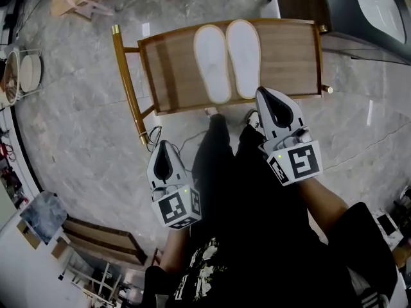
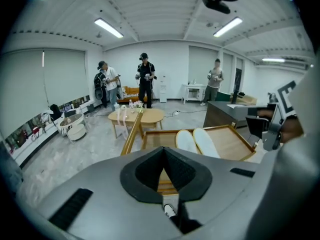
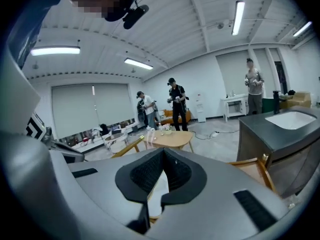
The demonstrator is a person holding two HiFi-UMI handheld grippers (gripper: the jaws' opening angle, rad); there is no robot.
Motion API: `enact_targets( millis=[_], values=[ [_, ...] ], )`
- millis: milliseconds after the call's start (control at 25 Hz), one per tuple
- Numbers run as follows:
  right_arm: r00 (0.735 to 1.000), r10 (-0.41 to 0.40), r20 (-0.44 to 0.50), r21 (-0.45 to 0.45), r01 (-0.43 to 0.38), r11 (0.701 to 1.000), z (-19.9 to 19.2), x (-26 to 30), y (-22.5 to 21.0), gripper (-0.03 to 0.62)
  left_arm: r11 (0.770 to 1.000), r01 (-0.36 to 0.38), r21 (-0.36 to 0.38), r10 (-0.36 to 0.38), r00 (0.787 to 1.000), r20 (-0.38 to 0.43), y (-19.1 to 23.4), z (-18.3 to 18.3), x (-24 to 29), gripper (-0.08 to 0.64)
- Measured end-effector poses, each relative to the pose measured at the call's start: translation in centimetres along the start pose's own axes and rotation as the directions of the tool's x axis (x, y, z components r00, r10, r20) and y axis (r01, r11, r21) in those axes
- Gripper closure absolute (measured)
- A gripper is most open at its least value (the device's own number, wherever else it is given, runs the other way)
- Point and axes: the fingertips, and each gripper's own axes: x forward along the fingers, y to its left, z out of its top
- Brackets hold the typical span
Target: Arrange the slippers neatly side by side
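While the slippers (image 1: 213, 63) lie side by side on the bench (image 1: 289, 56) at twelve o'clock, left gripper (image 1: 164, 146) and right gripper (image 1: 264, 95) both hold jaws together, empty.

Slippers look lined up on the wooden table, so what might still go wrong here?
1. The right gripper, shut and empty, hangs near the heel of the right slipper; a stray swing could knock it off parallel with the left slipper.
2. A cable lies on the floor by the person's legs; a step might snag it.
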Motion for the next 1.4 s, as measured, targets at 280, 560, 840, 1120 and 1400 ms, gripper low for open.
enact_targets(
  millis=[280, 560, 840, 1120, 1400],
  values=[
    [0.995, 0.090, 0.051, -0.009, -0.090, 0.996, 1.3, -4.4, 0.2, 0.594, 1.000, -0.028, -0.010, 0.028, 0.999, 0.044, -4.9, -0.8, -5.0, 0.557],
    [0.989, 0.119, 0.090, -0.056, -0.114, 0.992, 2.9, -8.6, -0.9, 0.594, 0.999, -0.037, -0.030, 0.041, 0.990, 0.134, -7.8, 0.1, -8.2, 0.557],
    [0.986, 0.064, 0.151, -0.088, -0.051, 0.995, 5.2, -13.0, -2.3, 0.594, 1.000, 0.016, 0.009, -0.018, 0.962, 0.274, -10.3, 4.5, -10.0, 0.557],
    [0.971, 0.075, 0.226, -0.155, -0.040, 0.987, 8.1, -15.6, -1.9, 0.594, 0.992, 0.060, 0.112, -0.100, 0.911, 0.399, -13.4, 9.1, -10.7, 0.557],
    [0.937, 0.096, 0.336, -0.193, -0.031, 0.981, 10.5, -16.9, -1.3, 0.594, 0.982, 0.052, 0.182, -0.138, 0.854, 0.501, -15.8, 12.0, -11.9, 0.557]
  ],
)
